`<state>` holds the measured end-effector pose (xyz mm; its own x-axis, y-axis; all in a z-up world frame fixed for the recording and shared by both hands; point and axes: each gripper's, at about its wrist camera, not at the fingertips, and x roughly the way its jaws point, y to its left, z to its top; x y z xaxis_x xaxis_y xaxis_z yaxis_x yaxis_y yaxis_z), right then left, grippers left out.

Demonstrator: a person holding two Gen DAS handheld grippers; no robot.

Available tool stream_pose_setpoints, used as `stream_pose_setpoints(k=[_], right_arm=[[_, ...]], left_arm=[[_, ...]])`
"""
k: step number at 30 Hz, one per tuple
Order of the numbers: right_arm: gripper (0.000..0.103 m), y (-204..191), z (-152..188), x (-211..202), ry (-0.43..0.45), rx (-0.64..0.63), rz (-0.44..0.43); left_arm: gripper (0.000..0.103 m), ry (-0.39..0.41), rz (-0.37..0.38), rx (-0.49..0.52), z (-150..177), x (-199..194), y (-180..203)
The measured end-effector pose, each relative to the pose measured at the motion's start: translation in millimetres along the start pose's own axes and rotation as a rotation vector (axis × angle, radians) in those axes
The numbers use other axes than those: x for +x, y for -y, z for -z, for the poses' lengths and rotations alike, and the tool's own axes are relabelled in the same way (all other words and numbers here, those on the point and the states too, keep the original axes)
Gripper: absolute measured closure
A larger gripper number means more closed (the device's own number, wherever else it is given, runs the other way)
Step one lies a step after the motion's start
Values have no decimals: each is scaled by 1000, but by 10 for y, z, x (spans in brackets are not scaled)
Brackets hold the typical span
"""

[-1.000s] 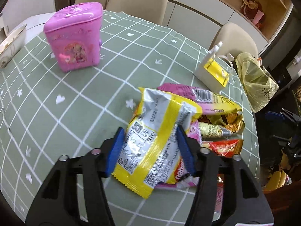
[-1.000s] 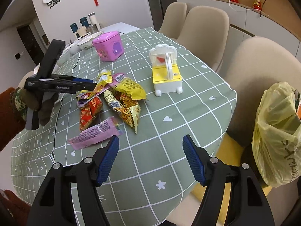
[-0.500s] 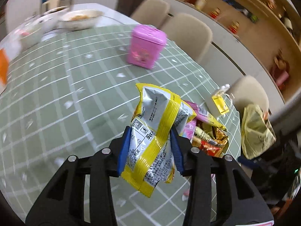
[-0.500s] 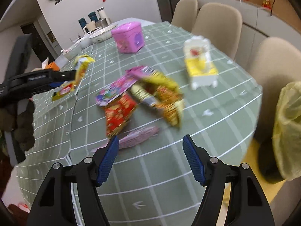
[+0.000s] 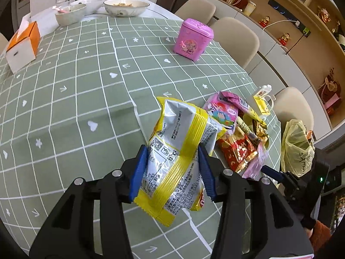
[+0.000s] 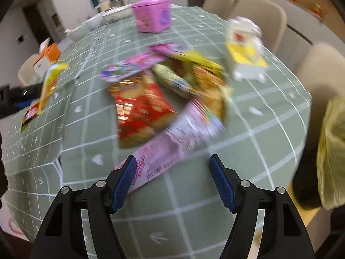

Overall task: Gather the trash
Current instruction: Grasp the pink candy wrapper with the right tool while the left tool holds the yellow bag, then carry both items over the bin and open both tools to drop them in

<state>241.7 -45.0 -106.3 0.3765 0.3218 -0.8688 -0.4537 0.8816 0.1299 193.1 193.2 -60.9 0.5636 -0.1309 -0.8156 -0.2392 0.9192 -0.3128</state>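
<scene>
My left gripper (image 5: 172,151) grips a yellow and silver snack wrapper (image 5: 179,125) above the green checked tablecloth (image 5: 86,86); both blue pads press its sides while the jaws are opening slightly. In the right wrist view that wrapper (image 6: 50,79) hangs at the far left. A pile of wrappers (image 6: 140,103) lies mid-table, red, gold and pink. My right gripper (image 6: 172,158) is open, low over the near end of a long pink wrapper (image 6: 172,138). A yellow plastic bag (image 5: 297,149) hangs beyond the table edge.
A pink toy bin (image 5: 193,40) and a yellow and white toy (image 5: 262,101) stand on the cloth. An orange tissue box (image 5: 21,45) and bowls (image 5: 125,6) sit at the far end. Beige chairs (image 5: 237,41) ring the table.
The left gripper has lifted the yellow wrapper off the pile, carried it aside and rolled. The right gripper has come down and closer to the pile, over the long pink wrapper.
</scene>
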Motion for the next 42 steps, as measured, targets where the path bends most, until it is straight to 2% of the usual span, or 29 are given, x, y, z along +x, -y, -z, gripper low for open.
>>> stream_pose_setpoints(k=[7, 11, 12, 14, 15, 18, 23, 27, 35, 42], right_arm=[[37, 300, 26, -80, 48, 170, -84], [41, 258, -85, -58, 92, 164, -72], [44, 254, -106, -36, 92, 159, -73], [72, 199, -159, 81, 47, 141, -67], [78, 184, -173, 86, 42, 137, -64], [85, 163, -188, -40, 60, 122, -72], [87, 146, -197, -354, 102, 82, -62], [87, 210, -252, -701, 164, 57, -43], [87, 491, -327, -1372, 299, 11, 16], [87, 950, -322, -1929, 422, 15, 100]], left_arm=[[58, -18, 8, 12, 52, 40, 86], [58, -17, 2, 38, 76, 21, 137], [58, -17, 0, 42, 77, 17, 141], [58, -17, -4, 50, 86, 1, 142], [58, -18, -5, 53, 96, -7, 149], [58, -13, -2, 60, 110, -45, 171], [58, 17, 10, 70, 86, -135, 287], [58, 67, 27, 107, 18, -269, 537], [58, 193, 83, 219, -163, -557, 1307], [58, 237, 188, 274, -290, -600, 2009]])
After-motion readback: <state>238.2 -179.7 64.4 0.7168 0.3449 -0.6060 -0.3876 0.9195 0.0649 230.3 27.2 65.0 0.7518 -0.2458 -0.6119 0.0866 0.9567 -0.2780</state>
